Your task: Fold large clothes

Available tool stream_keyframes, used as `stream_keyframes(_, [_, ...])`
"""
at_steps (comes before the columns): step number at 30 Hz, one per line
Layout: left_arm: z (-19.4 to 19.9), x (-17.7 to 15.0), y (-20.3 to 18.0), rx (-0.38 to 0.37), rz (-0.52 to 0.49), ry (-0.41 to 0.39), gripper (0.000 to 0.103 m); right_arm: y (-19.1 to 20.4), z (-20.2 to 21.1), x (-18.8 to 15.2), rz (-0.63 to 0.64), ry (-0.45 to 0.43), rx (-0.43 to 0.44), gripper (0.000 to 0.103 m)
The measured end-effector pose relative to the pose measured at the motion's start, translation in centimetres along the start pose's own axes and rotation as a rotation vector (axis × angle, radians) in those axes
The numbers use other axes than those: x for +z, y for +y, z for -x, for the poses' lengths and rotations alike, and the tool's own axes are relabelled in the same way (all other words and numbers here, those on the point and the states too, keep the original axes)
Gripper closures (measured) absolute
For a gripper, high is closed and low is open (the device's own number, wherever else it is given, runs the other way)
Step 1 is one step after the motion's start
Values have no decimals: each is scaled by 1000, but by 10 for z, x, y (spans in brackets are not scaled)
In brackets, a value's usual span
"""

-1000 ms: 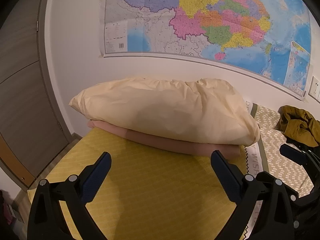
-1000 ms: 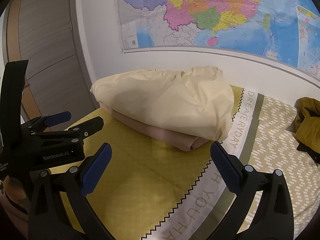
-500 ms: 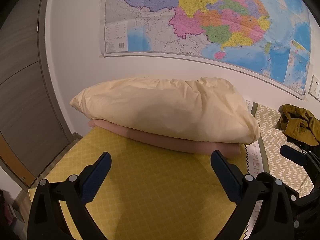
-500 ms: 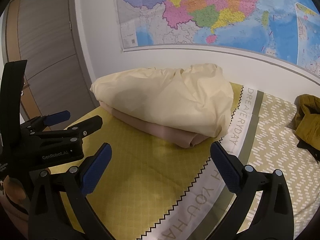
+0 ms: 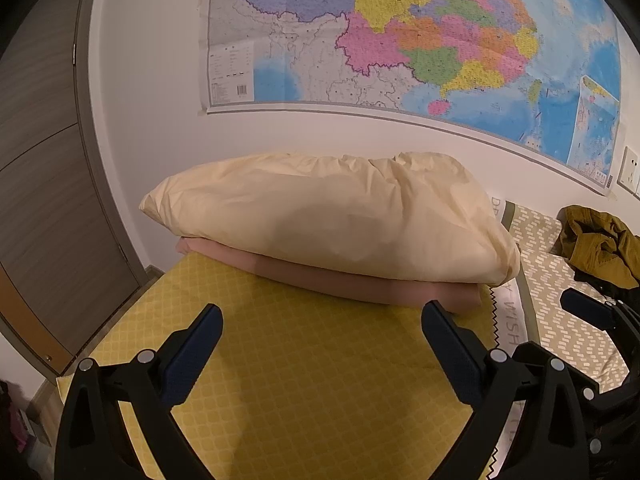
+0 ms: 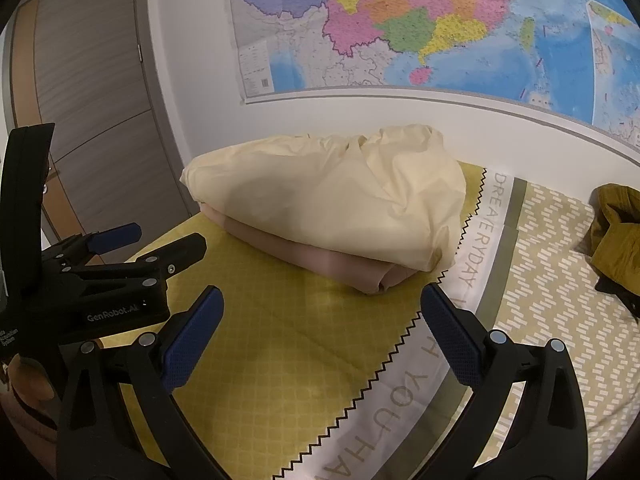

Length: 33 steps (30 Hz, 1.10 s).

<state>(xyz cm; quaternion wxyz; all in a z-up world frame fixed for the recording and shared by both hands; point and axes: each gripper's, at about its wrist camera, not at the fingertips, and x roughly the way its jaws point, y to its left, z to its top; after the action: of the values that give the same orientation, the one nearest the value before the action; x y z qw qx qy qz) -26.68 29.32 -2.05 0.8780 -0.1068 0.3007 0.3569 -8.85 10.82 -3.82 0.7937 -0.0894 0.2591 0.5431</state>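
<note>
Over the last second little change was noted: both views drifted slightly. The left gripper (image 5: 320, 344) and right gripper (image 6: 320, 332) were held spread, empty. The crumpled olive-green garment (image 5: 596, 248) lay unfolded on the yellow-patterned bed (image 5: 320, 380), well apart from the cream pillow (image 5: 332, 216).

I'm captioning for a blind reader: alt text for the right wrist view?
The open right gripper hovers empty over a yellow bedspread, facing a cream folded bundle stacked on a pink one. The left gripper shows at left, an olive garment at right, a wall map behind.
</note>
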Motion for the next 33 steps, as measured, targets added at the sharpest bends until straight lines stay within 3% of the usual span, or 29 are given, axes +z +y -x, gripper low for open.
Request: stream_keyframes(33, [-5,-3,0,-5,0,11,7,0,-2,-1,-8,11,0,6])
